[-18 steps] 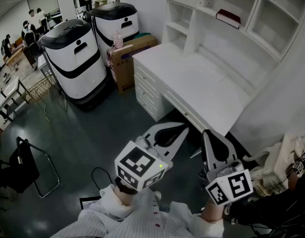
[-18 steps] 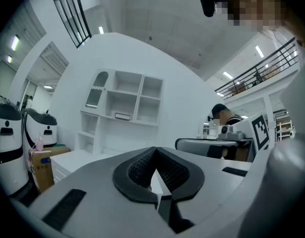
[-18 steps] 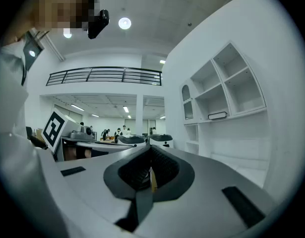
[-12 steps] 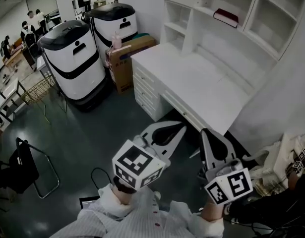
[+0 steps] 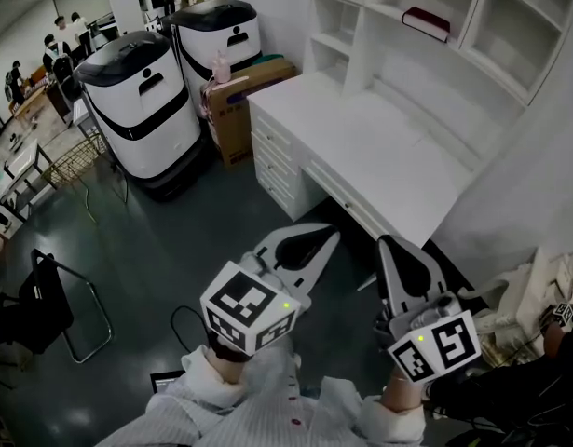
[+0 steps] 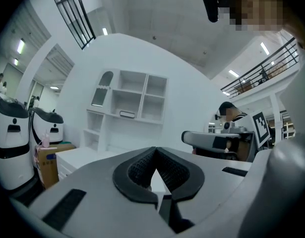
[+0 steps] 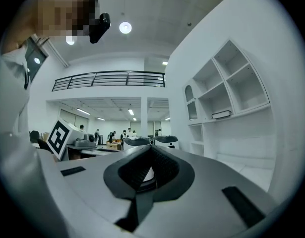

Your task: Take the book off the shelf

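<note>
A dark red book (image 5: 426,22) lies flat on an upper shelf of the white shelf unit (image 5: 472,45) above the desk. In the left gripper view the book (image 6: 126,114) shows small in a middle compartment; in the right gripper view the book (image 7: 221,114) lies on a shelf at the right. Both grippers are held low in front of the person, well short of the desk. My left gripper (image 5: 333,236) is shut with nothing in it, as the left gripper (image 6: 154,148) shows up close. The right gripper (image 5: 387,243) is also shut and empty, as is plain on the right gripper (image 7: 151,148) in its own view.
A white desk (image 5: 388,156) with drawers stands under the shelves. Two white-and-black machines (image 5: 142,101) and a cardboard box (image 5: 241,101) stand to its left. A black chair (image 5: 34,310) is at the left, and people stand at the far back left.
The left gripper has drifted slightly down and left in the head view. The scene has shifted a little as the head moved. Both grippers stay shut.
</note>
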A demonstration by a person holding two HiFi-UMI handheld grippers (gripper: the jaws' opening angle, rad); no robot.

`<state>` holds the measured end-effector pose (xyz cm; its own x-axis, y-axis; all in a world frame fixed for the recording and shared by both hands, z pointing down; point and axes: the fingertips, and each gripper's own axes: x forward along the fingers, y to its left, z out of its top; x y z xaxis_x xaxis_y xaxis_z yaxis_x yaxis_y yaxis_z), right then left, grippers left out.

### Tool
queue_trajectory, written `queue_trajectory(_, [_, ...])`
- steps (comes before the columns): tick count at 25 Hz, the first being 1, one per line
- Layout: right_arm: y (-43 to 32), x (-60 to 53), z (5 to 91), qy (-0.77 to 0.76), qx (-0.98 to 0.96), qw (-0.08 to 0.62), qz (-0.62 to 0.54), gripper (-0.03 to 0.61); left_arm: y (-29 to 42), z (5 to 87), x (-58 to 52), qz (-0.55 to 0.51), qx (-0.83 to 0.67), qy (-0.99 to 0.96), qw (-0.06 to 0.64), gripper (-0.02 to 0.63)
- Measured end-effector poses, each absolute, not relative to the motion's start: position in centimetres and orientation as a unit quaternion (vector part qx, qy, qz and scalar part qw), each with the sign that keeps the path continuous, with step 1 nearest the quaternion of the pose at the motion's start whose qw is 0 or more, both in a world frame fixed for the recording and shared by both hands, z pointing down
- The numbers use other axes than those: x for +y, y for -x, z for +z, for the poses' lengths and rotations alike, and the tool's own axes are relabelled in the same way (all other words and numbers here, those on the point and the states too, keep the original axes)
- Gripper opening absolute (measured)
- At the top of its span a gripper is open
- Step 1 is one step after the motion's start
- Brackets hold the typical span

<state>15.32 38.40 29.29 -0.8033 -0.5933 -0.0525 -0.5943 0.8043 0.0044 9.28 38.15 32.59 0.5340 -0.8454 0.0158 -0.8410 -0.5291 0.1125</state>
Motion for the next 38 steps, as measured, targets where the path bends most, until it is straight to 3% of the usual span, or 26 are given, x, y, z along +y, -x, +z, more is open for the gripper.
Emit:
queue_trajectory(12, [-12.5, 33.0, 30.9, 0.299, 0.953, 0.038, -0.026, 0.014, -6.5, 34.4, 32.7, -0.003, -0.483, -0.874, 0.062, 0.011])
queue_trajectory(38, [0.4, 11.5, 30.7, 0.365, 0.930, 0.034, -0.038, 0.014, 7.4, 34.4, 10.5, -0.003, -0.433, -0.899, 0.069, 0.011])
